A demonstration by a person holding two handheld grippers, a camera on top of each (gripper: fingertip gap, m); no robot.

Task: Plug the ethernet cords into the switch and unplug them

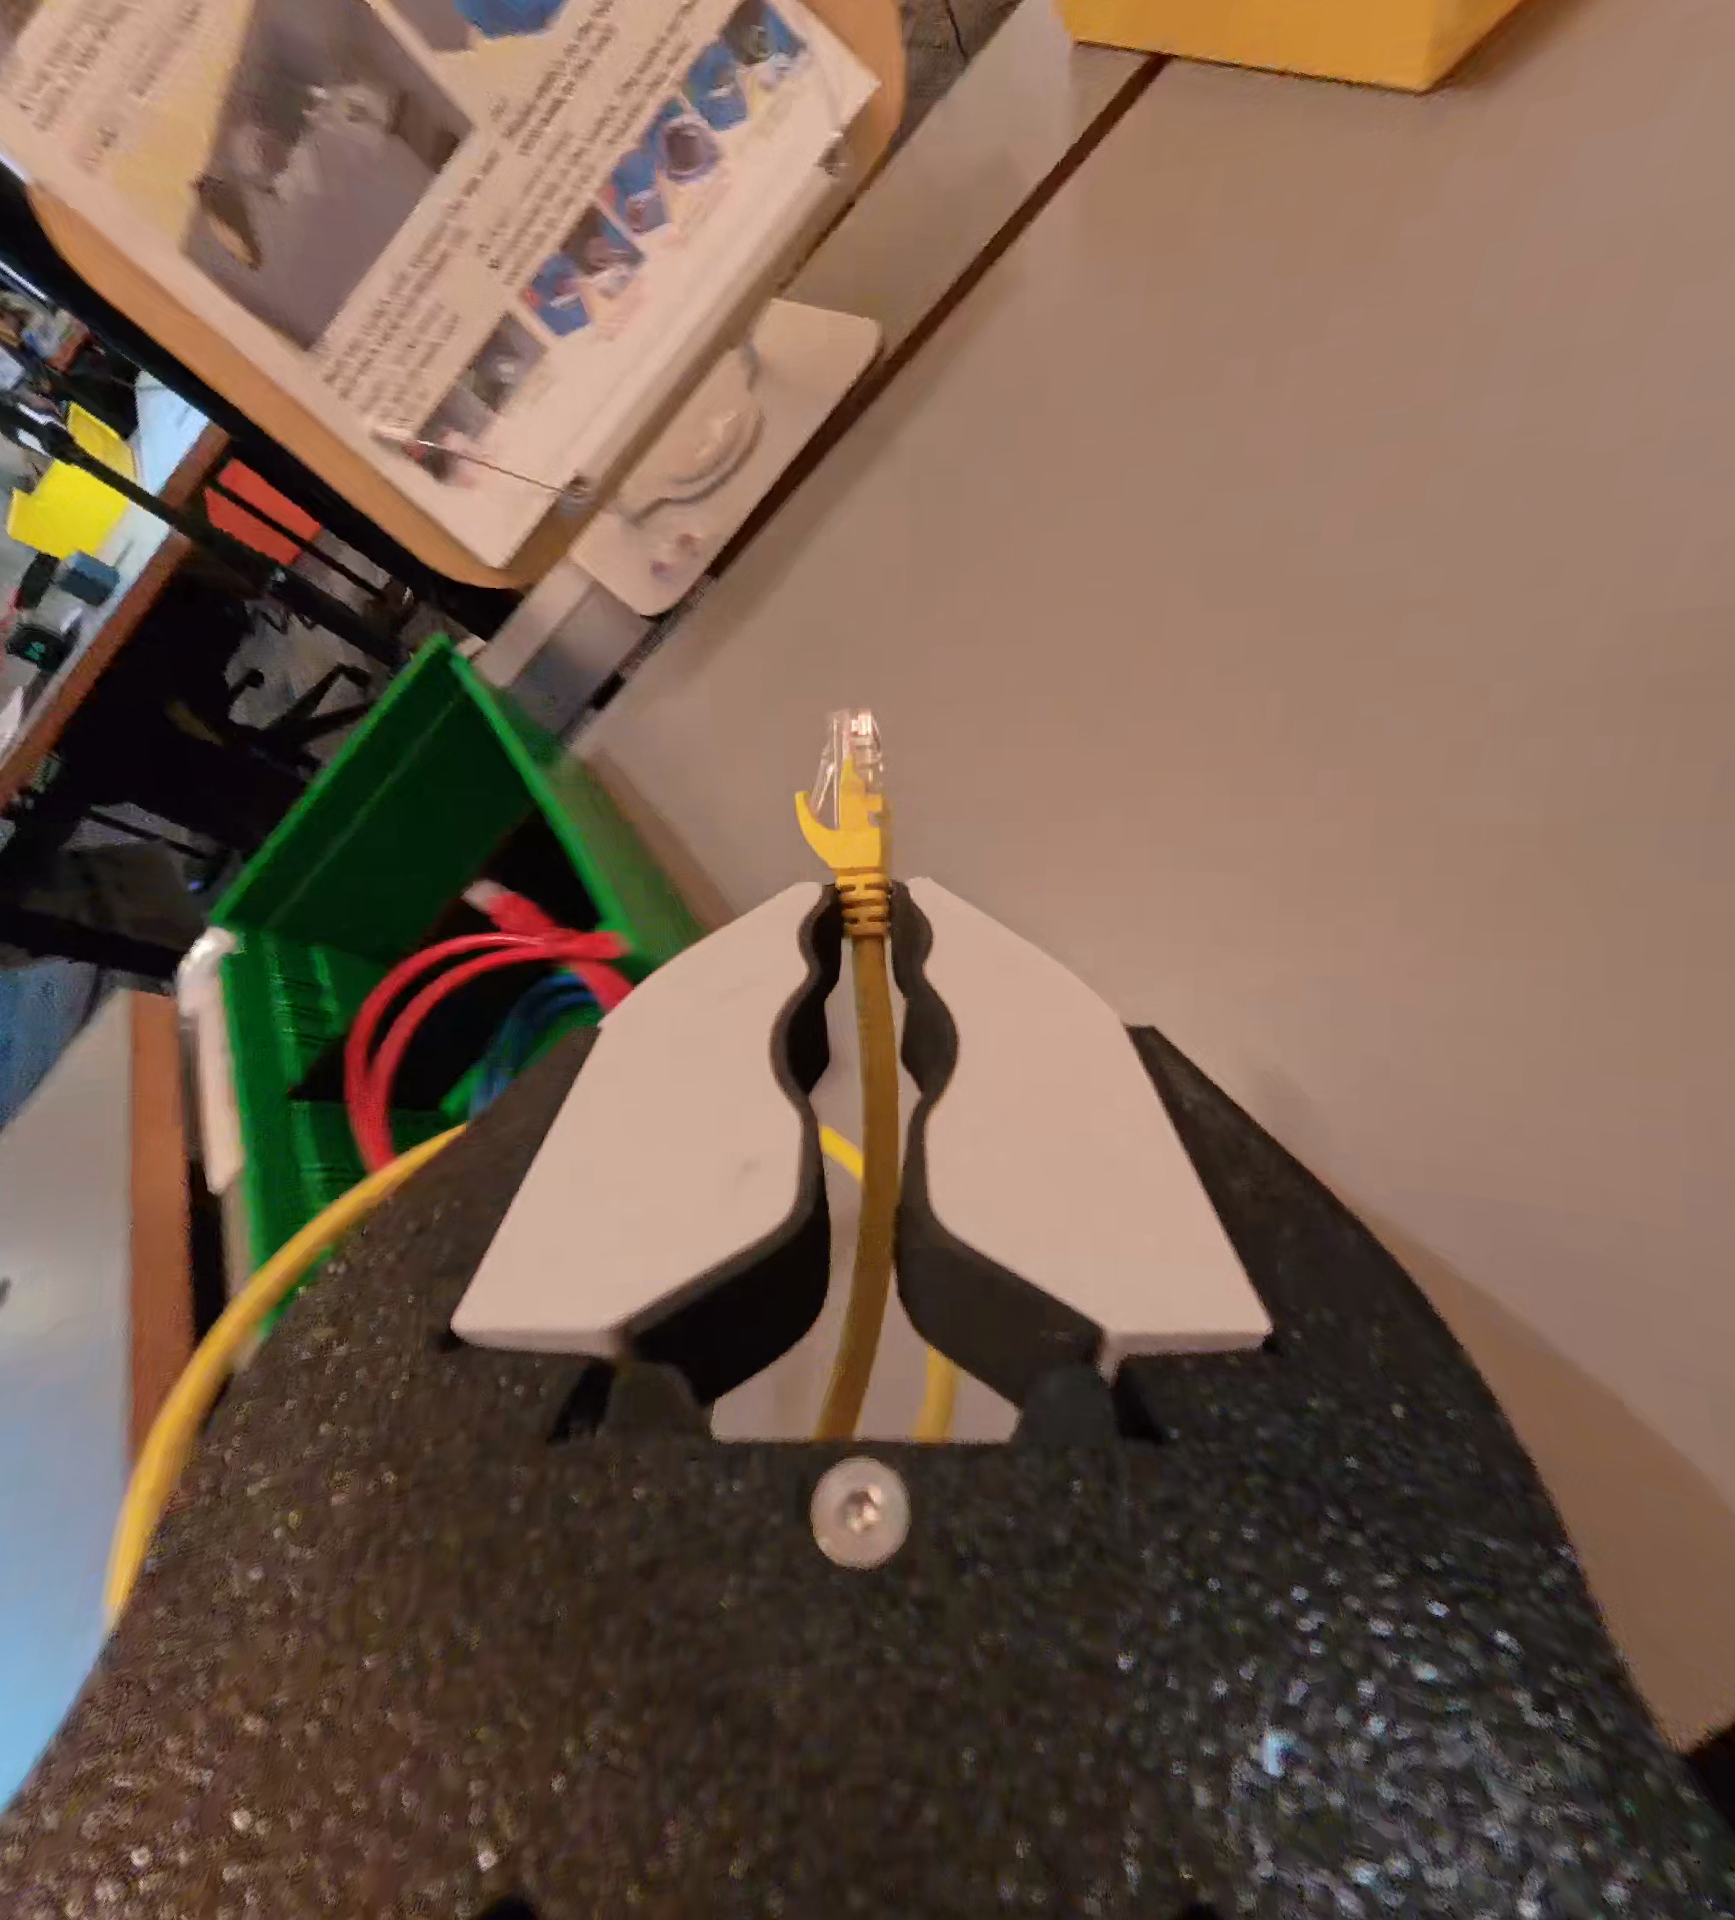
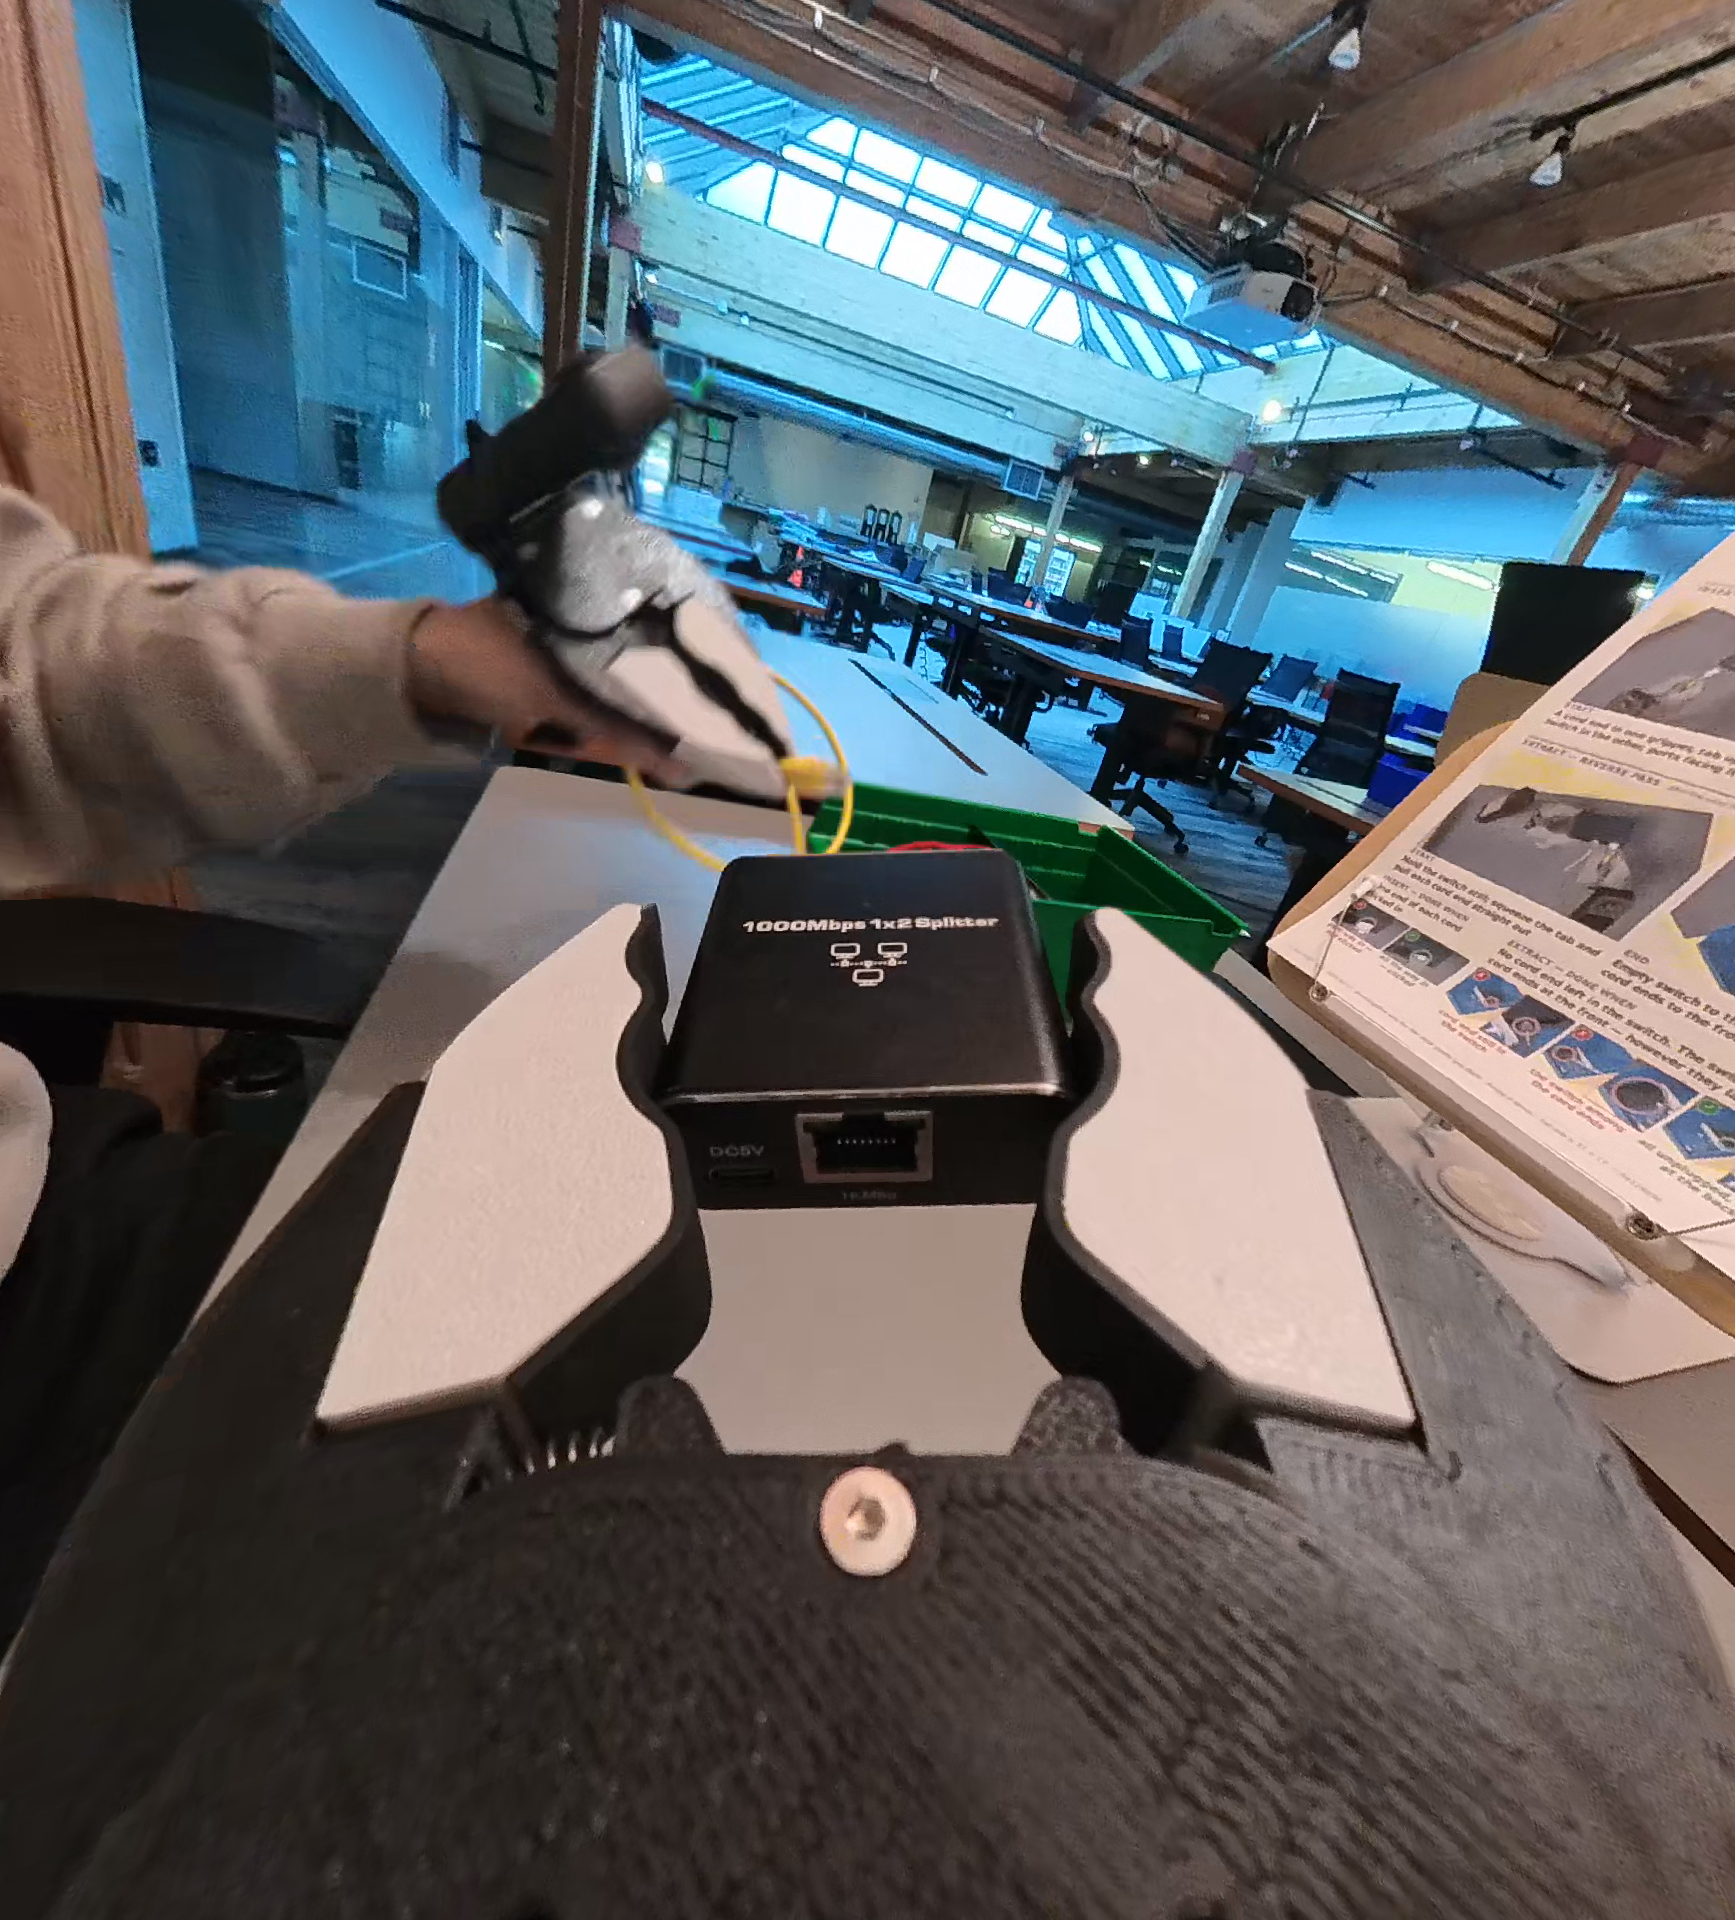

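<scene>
My left gripper (image 1: 861,891) is shut on a yellow ethernet cord (image 1: 868,1091); its clear plug (image 1: 847,764) sticks out past the fingertips over the grey table. The cord loops back to the left behind the gripper. My right gripper (image 2: 865,925) is shut on a black switch box (image 2: 868,977), held above the table with one empty port (image 2: 865,1146) facing the camera. In the right wrist view the left gripper (image 2: 785,774) is farther off, held by a person's hand, with the yellow cord (image 2: 821,758) in it, above and behind the switch.
A green bin (image 1: 364,831) holds red cords (image 1: 447,987) and blue cords; it also shows behind the switch (image 2: 1112,873). An instruction sheet on a wooden board (image 1: 489,260) stands at the table's back, also at right (image 2: 1569,935). A yellow box (image 1: 1289,42) sits far off. The tips of one gripper are about 25 centimeters away from the tips of the other.
</scene>
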